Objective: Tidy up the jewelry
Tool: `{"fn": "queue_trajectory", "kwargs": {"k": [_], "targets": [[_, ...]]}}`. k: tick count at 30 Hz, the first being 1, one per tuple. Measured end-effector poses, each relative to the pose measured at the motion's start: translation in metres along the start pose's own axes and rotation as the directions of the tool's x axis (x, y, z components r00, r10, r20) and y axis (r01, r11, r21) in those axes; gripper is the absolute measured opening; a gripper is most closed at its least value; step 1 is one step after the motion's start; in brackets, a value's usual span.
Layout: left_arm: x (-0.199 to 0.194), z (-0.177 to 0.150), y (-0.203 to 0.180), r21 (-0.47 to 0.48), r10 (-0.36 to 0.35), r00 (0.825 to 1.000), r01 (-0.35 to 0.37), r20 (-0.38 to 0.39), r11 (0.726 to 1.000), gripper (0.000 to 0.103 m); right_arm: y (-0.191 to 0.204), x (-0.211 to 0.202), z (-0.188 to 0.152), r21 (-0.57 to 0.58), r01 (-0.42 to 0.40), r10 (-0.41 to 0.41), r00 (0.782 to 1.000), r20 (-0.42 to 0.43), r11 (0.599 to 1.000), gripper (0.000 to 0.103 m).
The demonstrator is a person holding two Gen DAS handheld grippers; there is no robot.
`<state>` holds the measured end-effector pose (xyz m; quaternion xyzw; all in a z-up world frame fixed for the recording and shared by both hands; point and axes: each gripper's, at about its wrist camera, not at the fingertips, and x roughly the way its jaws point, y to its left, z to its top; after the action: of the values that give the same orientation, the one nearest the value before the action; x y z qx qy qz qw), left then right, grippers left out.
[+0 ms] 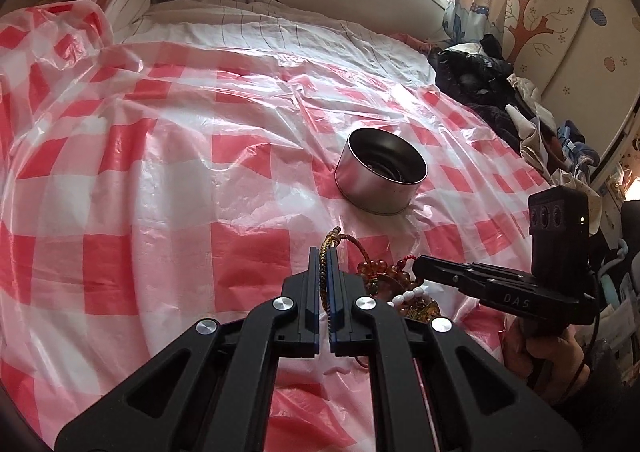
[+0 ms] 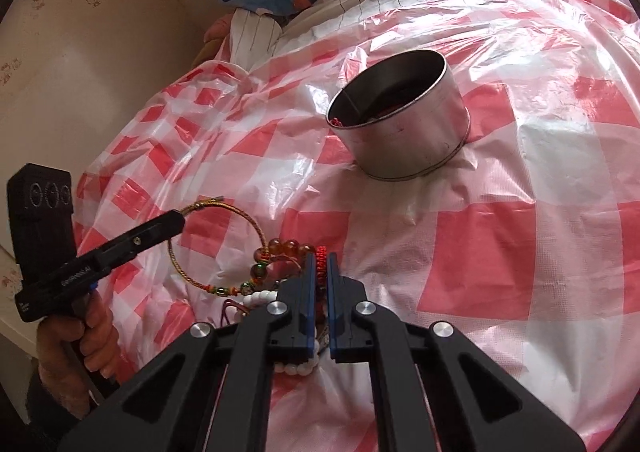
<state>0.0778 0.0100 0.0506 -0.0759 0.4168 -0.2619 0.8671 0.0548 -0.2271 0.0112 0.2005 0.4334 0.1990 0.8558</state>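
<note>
Bed covered by a red-and-white checked plastic sheet [image 1: 160,156]. A round metal tin [image 1: 380,172] stands upright on it, right of centre in the left wrist view and upper centre in the right wrist view; something red lies inside, against the near wall.

Left gripper [image 1: 324,256], lower centre of its own view: jaws closed on a thin gold cord bangle [image 2: 240,220]. In the right wrist view that bangle is a wire hoop at middle left, pinched at its upper rim by the left gripper's tip, its lower arc carrying small green and orange beads.

Right gripper [image 2: 320,264], lower centre of its own view: jaws drawn nearly together on a red knotted cord [image 2: 321,256] rising out of the jewelry heap.

The heap sits low in both views, well short of the tin: amber bead bracelet [image 2: 290,246], white bead bracelet [image 2: 260,297], red cords tangled beneath.

A hand [image 2: 80,340] grips the left gripper's handle at lower left of the right wrist view.
</note>
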Motion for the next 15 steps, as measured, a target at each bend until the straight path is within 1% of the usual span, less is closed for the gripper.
{"fn": "queue_trajectory", "kwargs": {"k": [4,5,7,8,9,12,15], "targets": [[0.001,0.0,0.001,0.0,0.001,1.0,-0.001,-0.001,1.0,0.003,0.008,-0.02,0.002,-0.011,-0.081,0.081,0.995,0.062,0.997,0.005],[0.002,0.0,0.0,0.0,0.0,1.0,0.0,-0.002,1.0,0.003,0.009,-0.028,0.002,-0.012,-0.104,0.105,0.991,0.082,0.995,0.005],[0.003,0.0,-0.001,0.005,0.002,1.0,-0.002,-0.008,1.0,0.003,0.01,-0.041,0.004,-0.022,-0.124,0.125,0.985,0.115,0.992,0.005],[0.004,-0.001,-0.002,0.008,0.003,1.0,-0.002,-0.011,1.0,0.003,0.008,-0.048,0.004,-0.011,-0.156,0.156,0.978,0.139,0.988,0.005],[0.005,-0.001,-0.003,0.01,0.005,1.0,-0.004,-0.015,1.0,0.003,0.006,-0.053,0.005,0.001,-0.172,0.169,0.974,0.152,0.985,0.005],[0.007,-0.002,-0.002,0.01,0.01,1.0,-0.009,-0.024,1.0,0.003,0.001,-0.059,0.009,0.021,-0.188,0.181,0.968,0.173,0.982,0.005],[0.009,-0.003,-0.002,0.017,0.024,0.999,-0.023,-0.034,1.0,0.003,-0.003,-0.058,0.009,0.033,-0.139,0.132,0.978,0.161,0.99,0.005]]}}
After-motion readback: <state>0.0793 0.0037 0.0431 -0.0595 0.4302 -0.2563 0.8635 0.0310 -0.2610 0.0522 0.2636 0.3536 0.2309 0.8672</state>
